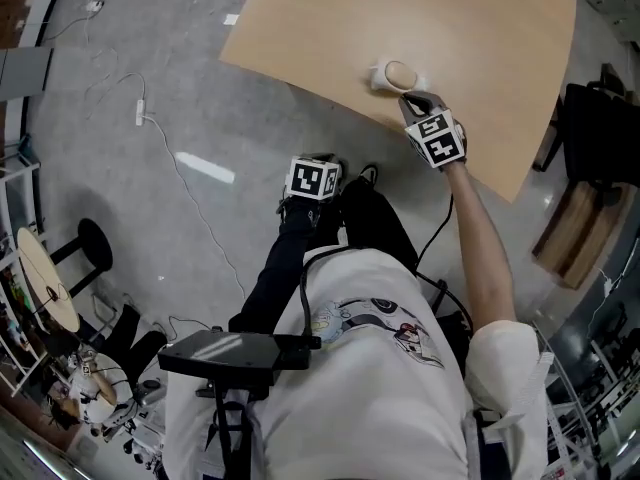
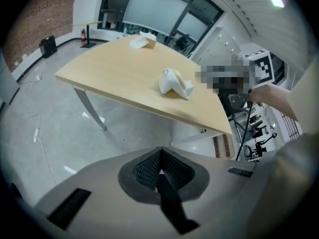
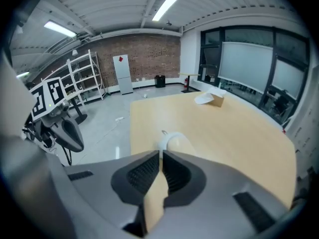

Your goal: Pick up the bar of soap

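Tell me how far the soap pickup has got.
Nothing done yet: the soap sits in its dish on the table. In hand: the right gripper, jaws shut and empty, is poised just short of it. Remaining: open, grasp, lift.

The pale beige, oval bar of soap (image 1: 399,72) lies flat in a white holder (image 1: 381,76) that wraps its lower side. It sits on the light wooden tabletop (image 1: 470,18), close to the edge nearest the person and well apart from the far corners. Its rounded top looks smooth and unmarked. Whether the holder is a moulded dish or a crumpled wrapper is hard to tell at this size.
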### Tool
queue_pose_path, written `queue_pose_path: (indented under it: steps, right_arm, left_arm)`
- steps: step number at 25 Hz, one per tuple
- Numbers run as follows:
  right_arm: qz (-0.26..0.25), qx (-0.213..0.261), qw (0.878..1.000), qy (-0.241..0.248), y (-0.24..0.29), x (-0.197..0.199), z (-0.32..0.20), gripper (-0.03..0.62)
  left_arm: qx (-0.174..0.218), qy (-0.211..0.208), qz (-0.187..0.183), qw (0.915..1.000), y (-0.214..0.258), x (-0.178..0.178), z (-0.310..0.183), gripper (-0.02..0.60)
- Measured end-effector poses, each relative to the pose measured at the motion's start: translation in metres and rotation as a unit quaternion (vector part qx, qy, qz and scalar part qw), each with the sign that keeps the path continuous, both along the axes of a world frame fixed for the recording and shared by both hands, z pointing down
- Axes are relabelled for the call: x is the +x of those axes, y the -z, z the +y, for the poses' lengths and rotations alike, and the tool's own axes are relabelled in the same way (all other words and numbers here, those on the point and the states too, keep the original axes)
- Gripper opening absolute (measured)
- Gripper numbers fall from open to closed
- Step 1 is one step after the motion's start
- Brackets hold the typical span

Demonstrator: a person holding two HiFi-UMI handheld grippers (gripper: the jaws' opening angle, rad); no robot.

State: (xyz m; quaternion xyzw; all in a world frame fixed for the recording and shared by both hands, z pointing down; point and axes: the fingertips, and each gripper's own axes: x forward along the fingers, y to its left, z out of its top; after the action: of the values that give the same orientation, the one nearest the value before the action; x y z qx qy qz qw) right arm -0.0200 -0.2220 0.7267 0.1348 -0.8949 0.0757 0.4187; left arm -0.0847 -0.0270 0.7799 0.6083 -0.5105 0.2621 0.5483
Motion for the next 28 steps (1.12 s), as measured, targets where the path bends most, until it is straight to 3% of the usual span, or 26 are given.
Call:
queue_pose_path:
  steps: [3,9,15,22,28]
  right_arm:
    - [0.008,0.006,1.000,0.019,-0.002,-0.005,-0.021,0.013]
    - [0.052,0.014,0.994,0.096,-0.020,-0.015,-0.045,0.105]
    - [0.114,0.008,0.971,0.208,-0.042,-0.023,-0.048,0.261]
    - [0.175,0.013,0.943,0.283,-0.064,-0.020,-0.048,0.265]
    - [0.187,0.023,0.938,0.292,-0.068,-0.020,-0.050,0.265]
  left_arm:
    - [-0.007,-0.002,-0.002,1.0000,0.001,0.002,0.005,0.005]
    - [-0.018,0.026,0.007,0.9995,-0.003,-0.005,0.021,0.005]
    - [-0.025,0.049,0.007,0.9984,-0.007,-0.020,0.035,0.005]
    - [-0.028,0.063,0.001,0.9976,-0.010,-0.031,0.051,0.005]
    - [-0.023,0.076,-0.003,0.9968,-0.008,-0.040,0.056,0.005]
